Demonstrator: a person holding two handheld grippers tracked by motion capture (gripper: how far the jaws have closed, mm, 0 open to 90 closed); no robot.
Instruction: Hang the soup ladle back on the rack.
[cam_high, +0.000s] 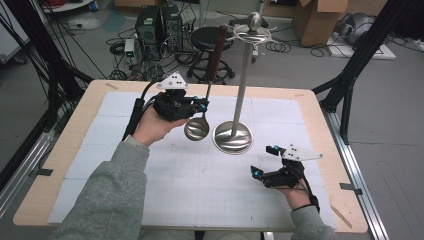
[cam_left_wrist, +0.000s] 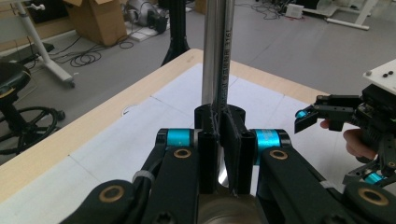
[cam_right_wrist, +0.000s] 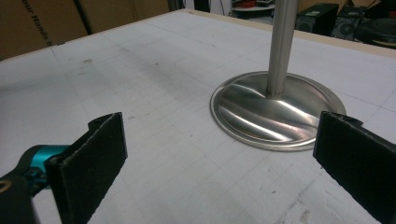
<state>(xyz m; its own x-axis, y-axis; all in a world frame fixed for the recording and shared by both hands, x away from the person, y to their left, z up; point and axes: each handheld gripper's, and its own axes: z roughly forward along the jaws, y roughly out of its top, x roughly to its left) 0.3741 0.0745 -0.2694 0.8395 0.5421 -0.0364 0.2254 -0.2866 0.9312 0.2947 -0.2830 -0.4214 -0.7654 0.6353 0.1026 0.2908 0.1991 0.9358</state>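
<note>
A steel ladle hangs upright over the table, its bowl (cam_high: 196, 129) low and its dark handle (cam_high: 217, 50) pointing up. My left gripper (cam_high: 202, 105) is shut on the ladle's thin metal shaft (cam_left_wrist: 225, 70), and the jaws pinch it from both sides (cam_left_wrist: 219, 121). Just to the right stands a steel rack with a round base (cam_high: 232, 136), a tall pole (cam_high: 242, 85) and a hooked top with a ball (cam_high: 254, 22). My right gripper (cam_high: 264, 161) rests low near the table's front right, open with nothing between its pads (cam_right_wrist: 93, 158). It faces the rack's base (cam_right_wrist: 278, 109).
A white gridded mat (cam_high: 200, 185) covers the wooden table (cam_high: 65, 150). Beyond the far edge are a black stool (cam_high: 207, 37), computer towers (cam_high: 157, 25), floor cables and cardboard boxes (cam_high: 320, 17). Black frame legs (cam_high: 350, 75) stand at the right side.
</note>
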